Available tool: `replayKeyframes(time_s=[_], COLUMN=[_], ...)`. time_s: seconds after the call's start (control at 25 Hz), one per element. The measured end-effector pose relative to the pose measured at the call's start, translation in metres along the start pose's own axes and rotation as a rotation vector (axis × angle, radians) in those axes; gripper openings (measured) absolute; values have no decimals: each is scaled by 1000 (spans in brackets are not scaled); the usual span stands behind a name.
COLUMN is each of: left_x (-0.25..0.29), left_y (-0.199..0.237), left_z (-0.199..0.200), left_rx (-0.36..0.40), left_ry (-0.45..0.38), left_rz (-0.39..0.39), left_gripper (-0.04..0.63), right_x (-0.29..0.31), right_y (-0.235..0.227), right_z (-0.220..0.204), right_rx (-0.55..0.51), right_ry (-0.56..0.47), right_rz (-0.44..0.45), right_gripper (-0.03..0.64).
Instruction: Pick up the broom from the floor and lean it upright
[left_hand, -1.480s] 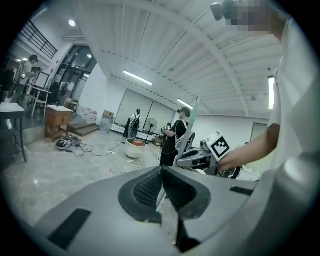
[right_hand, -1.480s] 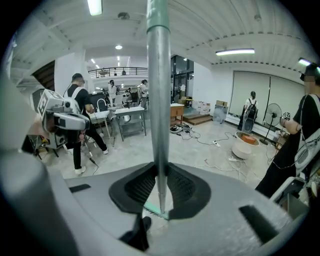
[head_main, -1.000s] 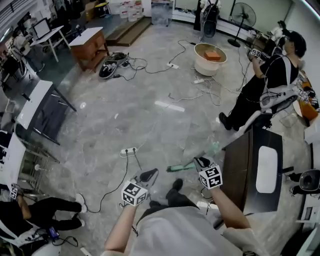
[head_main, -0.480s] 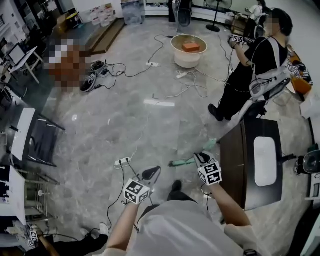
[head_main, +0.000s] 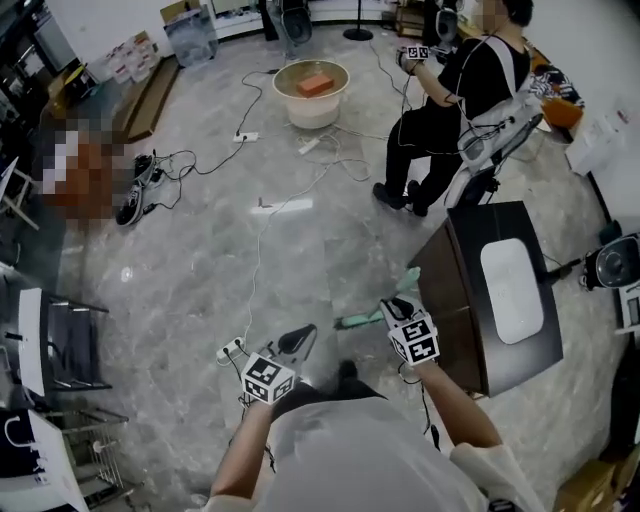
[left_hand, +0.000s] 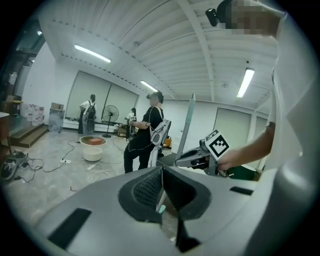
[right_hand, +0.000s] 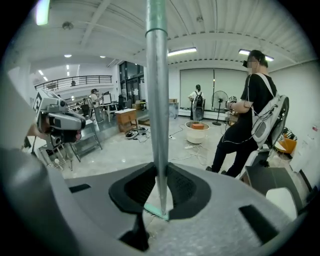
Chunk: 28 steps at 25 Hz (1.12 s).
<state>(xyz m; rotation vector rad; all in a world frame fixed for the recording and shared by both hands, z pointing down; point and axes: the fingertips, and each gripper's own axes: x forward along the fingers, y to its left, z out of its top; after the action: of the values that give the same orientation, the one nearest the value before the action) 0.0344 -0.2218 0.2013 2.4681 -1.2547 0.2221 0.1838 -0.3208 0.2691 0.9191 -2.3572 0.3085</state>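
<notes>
Right gripper view: right gripper (right_hand: 161, 192) jaws clamp the metal pole of the broom (right_hand: 159, 100), which stands near upright with its green head down at the floor (head_main: 200, 260). Left gripper view: left gripper (left_hand: 161, 187) jaws are pressed together with nothing between them, apart from the pole. Head view: the broom head lies just ahead of the person's shoe (head_main: 347, 370), near the dark bench's (head_main: 462, 262) left edge.
</notes>
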Motion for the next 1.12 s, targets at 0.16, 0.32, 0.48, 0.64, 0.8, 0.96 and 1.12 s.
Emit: replayKeyframes(time_s=[0.16,0.32,0.48,0.64,0.8,0.96,1.12], left_x=[28,54,78,98,109,119,134], left_y=[4,7,1,-5,-12,-19,-25], left_z=[9,17,18,22,21,13,2], left_rx=[35,88,124,158,186,236,292], left_ry=[27,56,103,132,166,203,228], left_rz=[-114,-249,-391,-513,-617,-717,-801], left_gripper=[11,11,11,11,11,11,11], right_x=[-13,-25,-43,-60,-73,-82,-85], right_y=[-19,-31,-37,-42,-38,-29,-26], right_z=[-1,-7,-20,-34,-52,-76,-101], right_rx=[60,133,208,279,354,432,497], right_ry=[-11,-15,-13,-14,6,34,56], right_rz=[-86,-183,-300,-413,-508,-601,-680], right_gripper=[75,75,75,75,75,75,75])
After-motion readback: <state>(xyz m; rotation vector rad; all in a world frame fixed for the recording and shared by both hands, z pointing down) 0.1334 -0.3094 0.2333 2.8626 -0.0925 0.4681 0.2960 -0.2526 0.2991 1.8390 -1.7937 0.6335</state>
